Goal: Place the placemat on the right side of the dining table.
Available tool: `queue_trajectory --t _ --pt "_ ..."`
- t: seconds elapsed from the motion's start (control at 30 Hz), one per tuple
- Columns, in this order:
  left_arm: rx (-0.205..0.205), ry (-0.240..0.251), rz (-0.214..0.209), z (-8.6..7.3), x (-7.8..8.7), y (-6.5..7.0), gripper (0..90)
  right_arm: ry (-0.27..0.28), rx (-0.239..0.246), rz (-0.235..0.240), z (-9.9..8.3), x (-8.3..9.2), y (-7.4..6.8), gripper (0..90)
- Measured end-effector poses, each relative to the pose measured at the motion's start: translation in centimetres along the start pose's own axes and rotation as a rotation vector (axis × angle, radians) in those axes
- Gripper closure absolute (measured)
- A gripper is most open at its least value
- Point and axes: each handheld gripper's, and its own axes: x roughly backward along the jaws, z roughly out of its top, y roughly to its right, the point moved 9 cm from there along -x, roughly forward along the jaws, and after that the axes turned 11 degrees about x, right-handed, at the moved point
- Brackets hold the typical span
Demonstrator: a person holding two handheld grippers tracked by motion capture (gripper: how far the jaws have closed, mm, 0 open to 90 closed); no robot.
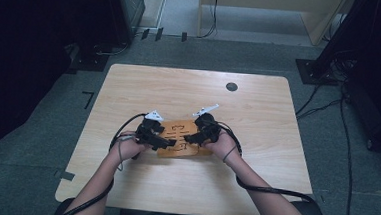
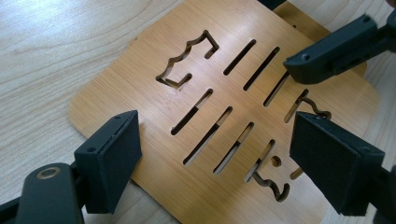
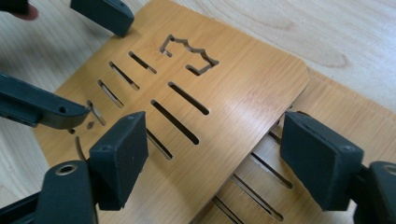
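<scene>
Two slotted bamboo boards lie stacked on the table in front of the person, the top board skewed over the lower board. Both have long slots and jagged cut-outs. My left gripper hovers open over the top board's left end, one pad past the board's corner, the other above the slots. My right gripper is open too, one pad above the top board and the other above the lower board. Nothing is held. The two grippers' tips nearly meet over the middle.
The light wooden table has a round black grommet at the back right. Black cables trail from both grippers toward the front edge. Grey carpet surrounds the table, with dark equipment at the left and right and more cables on the floor.
</scene>
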Motion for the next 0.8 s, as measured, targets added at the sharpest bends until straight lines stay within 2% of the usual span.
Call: queue_trajectory --t 0.03,0.17,0.27,0.43,0.57,0.8 --pt "-0.001 0.0 -0.001 0.0 0.0 0.0 15.6 0.002 -0.002 0.006 0.2 0.3 0.0 27.2" --pt "-0.005 -0.003 -0.005 0.0 0.0 0.1 15.6 0.02 -0.012 0.029 0.8 0.8 -0.2 29.2" --pt "-0.005 -0.002 -0.009 0.0 0.0 0.1 15.6 -0.006 -0.024 0.03 0.7 0.9 -0.3 29.4" --pt "0.0 0.0 -0.014 0.0 0.0 0.1 15.6 -0.046 -0.062 0.001 -0.2 0.6 0.8 31.3" --pt "-0.002 0.002 -0.015 0.0 0.0 0.1 15.7 -0.046 -0.051 0.01 -0.2 0.4 0.6 31.9" --pt "-0.006 0.01 -0.016 -0.1 0.0 0.1 15.6 -0.03 -0.025 -0.004 -0.1 0.0 0.3 30.1"
